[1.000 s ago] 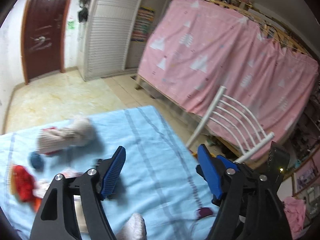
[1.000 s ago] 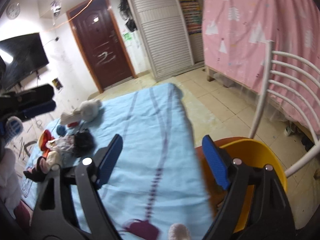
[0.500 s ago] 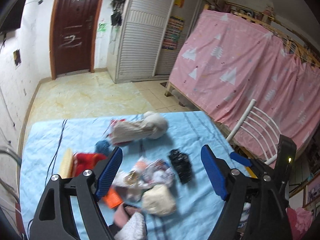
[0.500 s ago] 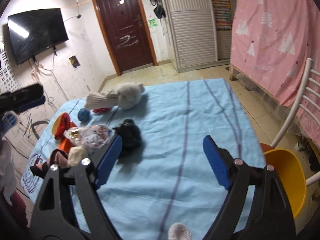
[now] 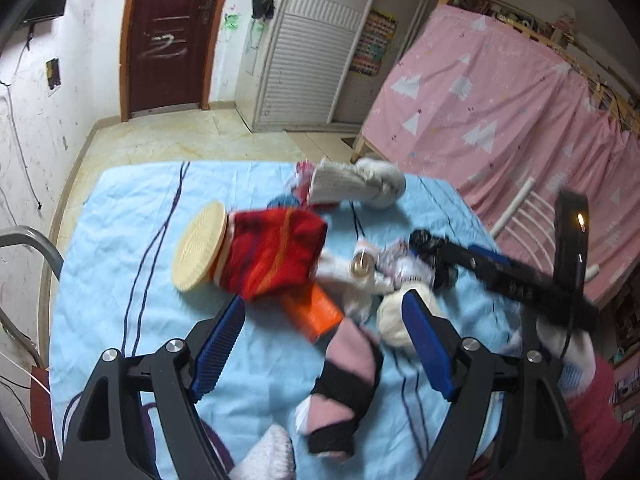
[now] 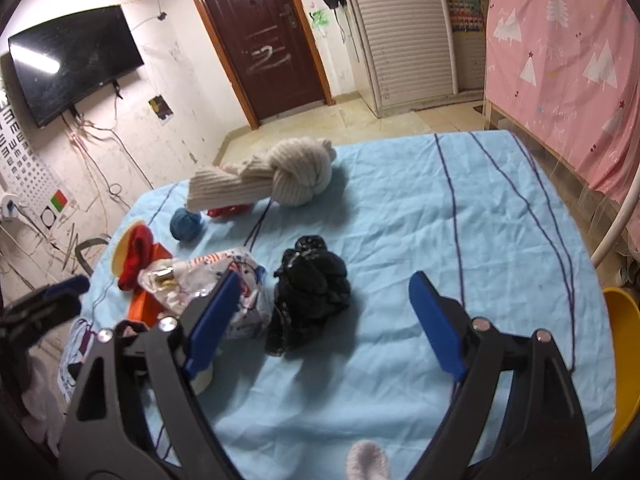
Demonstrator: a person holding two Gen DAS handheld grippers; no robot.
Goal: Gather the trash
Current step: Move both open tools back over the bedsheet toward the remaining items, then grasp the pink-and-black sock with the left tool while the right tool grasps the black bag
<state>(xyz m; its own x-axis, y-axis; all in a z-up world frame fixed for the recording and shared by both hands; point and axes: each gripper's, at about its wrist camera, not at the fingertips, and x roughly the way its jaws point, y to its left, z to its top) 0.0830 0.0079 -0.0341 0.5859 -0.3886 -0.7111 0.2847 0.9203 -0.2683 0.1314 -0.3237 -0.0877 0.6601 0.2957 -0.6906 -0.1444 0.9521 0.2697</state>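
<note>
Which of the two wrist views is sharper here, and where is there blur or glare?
Right wrist view is sharper: the black crumpled bag shows crisp folds, with glare only on the wall TV. Left wrist view is motion-smeared, worst over the red cloth and pink-and-black sock.

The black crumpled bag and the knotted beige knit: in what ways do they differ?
The black crumpled bag is dark, thin and shapeless; the knotted beige knit is pale, thick, ribbed and tied in a knot. The bag lies nearer the right gripper; the knit lies further back. Both rest on the blue cloth.
</note>
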